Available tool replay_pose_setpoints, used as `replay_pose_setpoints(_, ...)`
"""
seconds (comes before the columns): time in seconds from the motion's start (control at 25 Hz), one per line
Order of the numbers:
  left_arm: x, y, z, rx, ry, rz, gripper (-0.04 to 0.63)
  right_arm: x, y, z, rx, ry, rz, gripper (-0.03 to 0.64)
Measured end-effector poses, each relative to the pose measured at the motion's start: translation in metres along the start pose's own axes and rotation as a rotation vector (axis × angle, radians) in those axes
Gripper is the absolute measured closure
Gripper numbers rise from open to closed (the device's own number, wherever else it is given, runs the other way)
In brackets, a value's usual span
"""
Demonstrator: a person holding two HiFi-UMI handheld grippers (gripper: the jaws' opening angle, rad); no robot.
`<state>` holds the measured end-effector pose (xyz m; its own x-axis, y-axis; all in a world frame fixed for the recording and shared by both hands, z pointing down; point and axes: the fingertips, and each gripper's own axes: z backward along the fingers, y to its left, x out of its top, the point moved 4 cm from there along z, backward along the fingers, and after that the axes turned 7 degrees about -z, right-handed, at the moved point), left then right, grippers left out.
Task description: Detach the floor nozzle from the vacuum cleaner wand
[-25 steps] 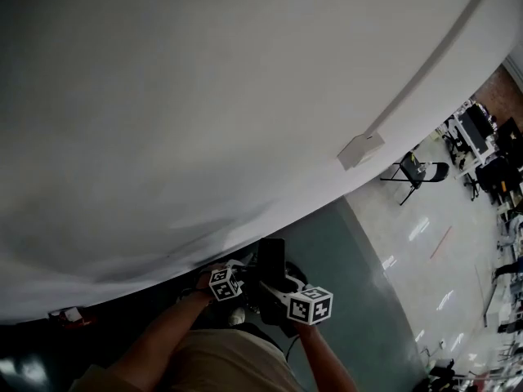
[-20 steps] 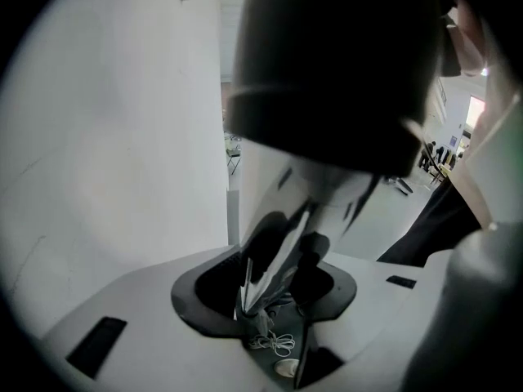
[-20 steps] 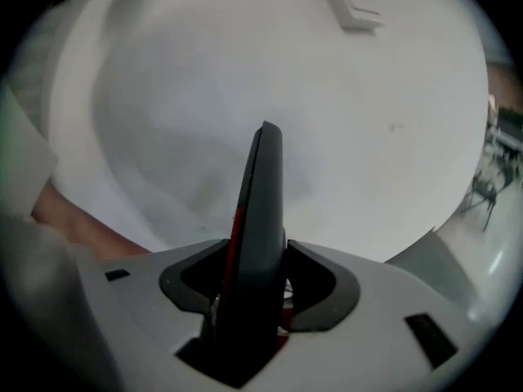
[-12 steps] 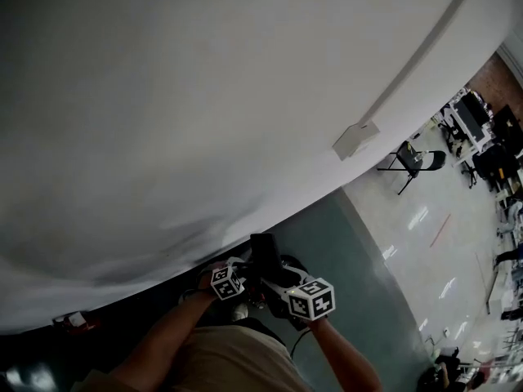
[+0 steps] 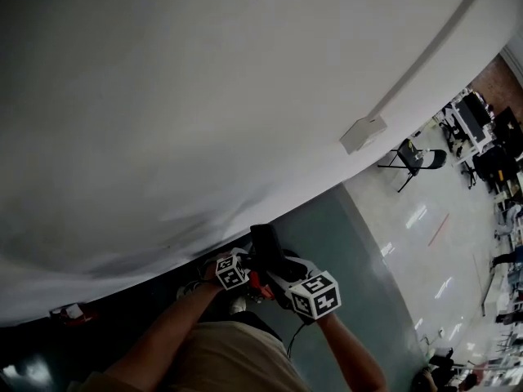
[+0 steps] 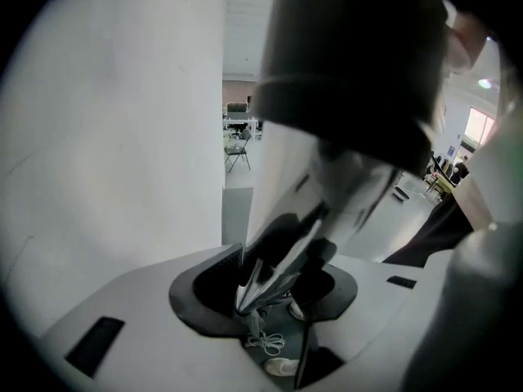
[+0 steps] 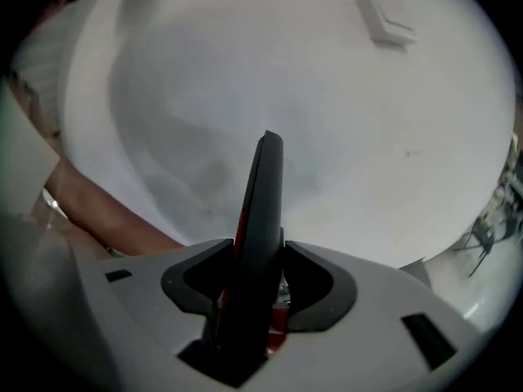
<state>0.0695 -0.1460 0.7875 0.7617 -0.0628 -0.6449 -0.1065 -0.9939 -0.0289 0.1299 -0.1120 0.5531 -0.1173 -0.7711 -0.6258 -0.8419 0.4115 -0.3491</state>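
White wall [image 5: 204, 96] fills most of the view, with teal floor [image 5: 351, 243] running along its foot towards a folding chair [image 5: 413, 163] in the far office. Down by the person's waist, the left gripper [image 6: 265, 288] has its fingers clenched on the silvery vacuum cleaner wand [image 6: 282, 260]. The right gripper [image 7: 260, 280], its fingers just closing in, pinches the dark, red-trimmed floor nozzle [image 7: 261, 211], which stands upright between them.

Likely an office hall — distant desks [image 5: 474, 129], folding chair [image 5: 413, 163], polished floor [image 5: 425, 247].
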Motion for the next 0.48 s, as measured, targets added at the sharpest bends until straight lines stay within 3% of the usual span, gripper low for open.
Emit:
replay_pose_setpoints(0.16,0.000,-0.003,-0.001,0.000,0.024,-0.020,0.440,-0.003,-0.017,0.006,0.090,-0.064,-0.060,0.433)
replay_pose_setpoints(0.28,0.005,-0.005,0.000,-0.016,0.034,-0.012,0.440,-0.007,-0.019,0.005,0.100,-0.083,-0.097,0.431)
replay_pose_setpoints(0.36,0.007,-0.012,0.002,-0.039,0.040,-0.025,0.439,-0.013,-0.013,0.001,0.068,-0.008,-0.045,0.422)
replay_pose_setpoints(0.48,0.014,-0.025,-0.004,-0.067,0.067,-0.053,0.434,-0.024,-0.012,-0.018,-0.060,0.182,0.126,0.362)
